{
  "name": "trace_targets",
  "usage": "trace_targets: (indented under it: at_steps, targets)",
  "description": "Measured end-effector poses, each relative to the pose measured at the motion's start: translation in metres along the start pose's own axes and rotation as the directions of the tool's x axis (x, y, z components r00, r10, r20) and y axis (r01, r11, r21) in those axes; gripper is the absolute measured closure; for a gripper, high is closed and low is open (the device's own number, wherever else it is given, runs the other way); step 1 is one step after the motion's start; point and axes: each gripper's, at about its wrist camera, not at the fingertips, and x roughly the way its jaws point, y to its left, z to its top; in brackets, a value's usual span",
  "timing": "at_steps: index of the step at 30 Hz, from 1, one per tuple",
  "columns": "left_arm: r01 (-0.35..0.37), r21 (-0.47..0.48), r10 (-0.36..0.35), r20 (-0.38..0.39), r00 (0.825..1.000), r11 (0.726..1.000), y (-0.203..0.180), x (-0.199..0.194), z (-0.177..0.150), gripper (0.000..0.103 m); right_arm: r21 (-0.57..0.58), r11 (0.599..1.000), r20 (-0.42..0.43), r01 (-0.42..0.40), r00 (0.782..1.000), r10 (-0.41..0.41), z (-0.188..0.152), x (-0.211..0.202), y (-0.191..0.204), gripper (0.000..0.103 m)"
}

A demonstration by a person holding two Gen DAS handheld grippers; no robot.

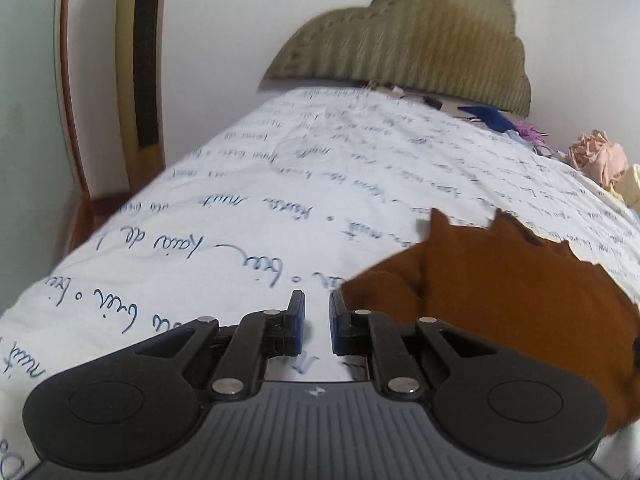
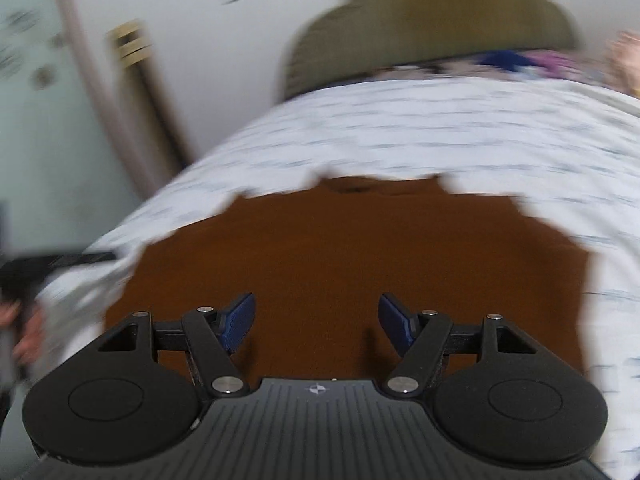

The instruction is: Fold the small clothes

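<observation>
A small brown garment (image 1: 500, 288) lies flat on a bed covered by a white sheet (image 1: 280, 184) printed with blue handwriting. In the left wrist view my left gripper (image 1: 317, 308) hovers over the sheet just left of the garment's edge, its jaws nearly together with a narrow gap and nothing between them. In the right wrist view, which is motion-blurred, the same brown garment (image 2: 352, 256) fills the middle. My right gripper (image 2: 316, 312) is open wide and empty, just above the garment's near part.
A padded olive headboard (image 1: 408, 40) stands at the far end of the bed. Loose clothes, blue (image 1: 488, 116), purple and pink (image 1: 596, 156), lie at the far right. A wooden-framed door (image 1: 140, 72) is at the left. The other hand and gripper (image 2: 24, 292) show at the left edge.
</observation>
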Motion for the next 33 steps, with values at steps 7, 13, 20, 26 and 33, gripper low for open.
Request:
trace_targets:
  at_steps: [7,13,20,26,33]
  targets:
    - [0.092,-0.087,-0.101,-0.098,0.99,0.992,0.007,0.036,0.009,0.089,-0.232,0.957,-0.078,-0.173,0.984,0.159,-0.018,0.034,0.129,0.034]
    - [0.164,-0.094,-0.173,-0.101,0.98,0.982,-0.002,0.043,0.016,0.089,-0.4,0.906,-0.102,-0.14,0.989,0.108,-0.031,0.058,0.184,0.034]
    - [0.207,-0.161,-0.228,-0.126,0.965,0.965,0.005,0.059,0.022,0.089,-0.485,0.873,-0.083,-0.052,0.996,0.014,-0.048,0.075,0.204,0.038]
    - [0.218,-0.19,-0.24,-0.099,0.966,0.957,0.012,0.054,0.026,0.088,-0.47,0.882,-0.075,-0.036,0.997,0.001,-0.05,0.077,0.206,0.038]
    - [0.186,-0.097,-0.192,-0.052,0.98,0.978,-0.005,0.047,0.03,0.046,-0.422,0.906,-0.066,0.0,0.997,-0.03,-0.05,0.084,0.194,0.04]
